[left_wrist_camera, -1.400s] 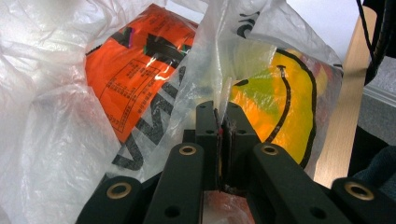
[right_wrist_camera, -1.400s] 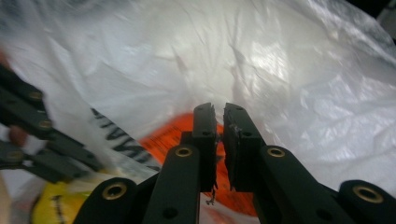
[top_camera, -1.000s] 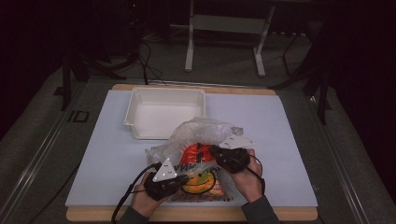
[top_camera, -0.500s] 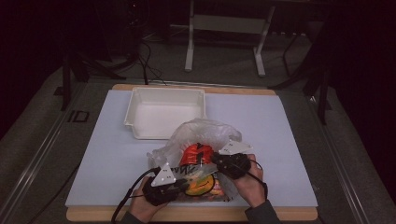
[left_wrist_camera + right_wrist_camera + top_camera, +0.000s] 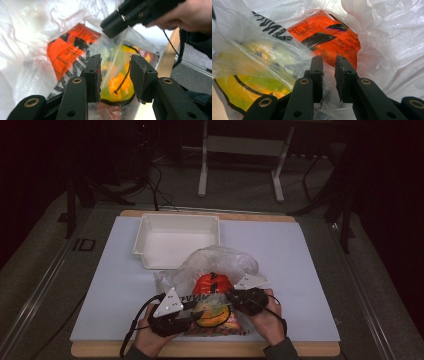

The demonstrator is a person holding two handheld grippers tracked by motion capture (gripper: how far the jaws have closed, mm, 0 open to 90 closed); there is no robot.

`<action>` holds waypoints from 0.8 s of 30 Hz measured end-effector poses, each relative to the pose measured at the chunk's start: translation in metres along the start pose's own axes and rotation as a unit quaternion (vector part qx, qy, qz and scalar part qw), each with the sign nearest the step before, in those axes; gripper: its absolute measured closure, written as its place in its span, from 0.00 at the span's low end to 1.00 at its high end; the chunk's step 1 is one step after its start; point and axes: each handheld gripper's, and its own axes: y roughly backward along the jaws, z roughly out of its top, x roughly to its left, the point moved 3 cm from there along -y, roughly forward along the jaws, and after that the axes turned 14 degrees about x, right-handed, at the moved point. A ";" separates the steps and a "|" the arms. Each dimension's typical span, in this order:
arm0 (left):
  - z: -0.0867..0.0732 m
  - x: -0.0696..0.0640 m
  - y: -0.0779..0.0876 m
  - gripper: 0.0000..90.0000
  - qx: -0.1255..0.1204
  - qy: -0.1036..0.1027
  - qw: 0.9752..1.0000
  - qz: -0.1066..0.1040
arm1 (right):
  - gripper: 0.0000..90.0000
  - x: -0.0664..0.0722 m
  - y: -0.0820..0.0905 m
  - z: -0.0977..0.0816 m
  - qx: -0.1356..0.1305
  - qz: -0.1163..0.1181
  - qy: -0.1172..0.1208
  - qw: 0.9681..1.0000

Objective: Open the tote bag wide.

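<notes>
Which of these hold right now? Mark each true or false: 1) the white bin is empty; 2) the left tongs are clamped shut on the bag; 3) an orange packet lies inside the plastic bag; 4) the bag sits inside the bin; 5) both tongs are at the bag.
1) True: the white bin holds nothing.
2) False: the left tongs have just been opening, and a gap shows between the jaws with bag film in it, not pinched.
3) True: the orange packet lies inside the plastic bag.
4) False: the bag lies on the blue mat, nearer the person than the bin.
5) True: the right tongs are at it too.
</notes>
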 end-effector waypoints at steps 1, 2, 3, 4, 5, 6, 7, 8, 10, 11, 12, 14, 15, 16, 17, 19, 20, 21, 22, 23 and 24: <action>0.002 0.000 0.001 0.68 -0.002 0.001 1.000 0.001 | 0.84 0.000 0.000 0.000 0.000 0.000 0.001 1.000; 0.002 0.000 0.001 0.67 -0.002 0.001 1.000 0.001 | 0.84 0.000 0.000 0.000 0.000 0.000 0.001 1.000; 0.006 0.001 0.004 0.67 -0.008 0.001 1.000 0.002 | 0.84 0.000 -0.001 -0.001 0.002 0.002 0.002 1.000; 0.008 0.002 0.005 0.67 -0.009 0.000 1.000 0.003 | 0.84 0.000 -0.001 -0.001 0.002 0.002 0.002 1.000; 0.010 0.002 0.006 0.67 -0.011 0.000 1.000 0.004 | 0.84 0.000 -0.001 -0.001 0.003 0.002 0.002 1.000; 0.012 0.003 0.007 0.67 -0.012 0.000 1.000 0.006 | 0.83 0.000 -0.002 -0.001 0.003 0.002 0.002 1.000; 0.014 0.004 0.008 0.67 -0.013 0.000 1.000 0.006 | 0.83 0.000 -0.002 -0.001 0.003 0.002 0.001 1.000; 0.017 0.005 0.009 0.67 -0.016 0.001 1.000 0.007 | 0.83 0.000 -0.002 -0.001 0.002 0.003 0.002 1.000; 0.020 0.006 0.010 0.67 -0.016 0.002 1.000 0.009 | 0.83 0.001 -0.002 -0.001 0.002 0.003 0.003 1.000; 0.024 0.010 0.011 0.67 -0.016 0.005 1.000 0.014 | 0.83 0.001 -0.003 -0.001 0.003 0.004 0.004 1.000; 0.026 0.012 0.011 0.67 -0.015 0.008 1.000 0.017 | 0.83 0.001 -0.003 -0.002 0.004 0.004 0.004 1.000; 0.031 0.015 0.009 0.66 -0.013 0.015 0.999 0.026 | 0.83 0.002 -0.003 -0.002 0.005 0.005 0.004 1.000; 0.033 0.017 0.008 0.66 -0.009 0.017 0.999 0.031 | 0.83 0.002 -0.004 -0.002 0.004 0.005 0.004 1.000; 0.035 0.020 0.006 0.65 -0.006 0.021 0.999 0.038 | 0.83 0.002 -0.004 -0.002 0.005 0.005 0.005 1.000; 0.037 0.022 0.004 0.65 -0.002 0.025 0.999 0.044 | 0.82 0.002 -0.004 -0.003 0.007 0.006 0.004 1.000; 0.039 0.026 -0.003 0.65 0.006 0.035 0.998 0.057 | 0.82 0.003 -0.004 -0.003 0.007 0.008 0.003 1.000; 0.039 0.028 -0.006 0.64 0.010 0.038 0.997 0.059 | 0.81 0.003 -0.004 -0.003 0.008 0.007 0.004 1.000; 0.040 0.028 -0.009 0.64 0.014 0.039 0.997 0.059 | 0.80 0.003 -0.004 -0.004 0.009 0.008 0.004 1.000; 0.040 0.029 -0.013 0.64 0.020 0.037 0.997 0.063 | 0.80 0.002 -0.004 -0.004 0.009 0.008 0.004 1.000; 0.039 0.029 -0.016 0.64 0.026 0.038 0.997 0.068 | 0.79 0.002 -0.004 -0.004 0.008 0.007 0.005 1.000; 0.039 0.029 -0.019 0.63 0.031 0.038 0.996 0.070 | 0.78 0.002 -0.004 -0.004 0.008 0.008 0.004 1.000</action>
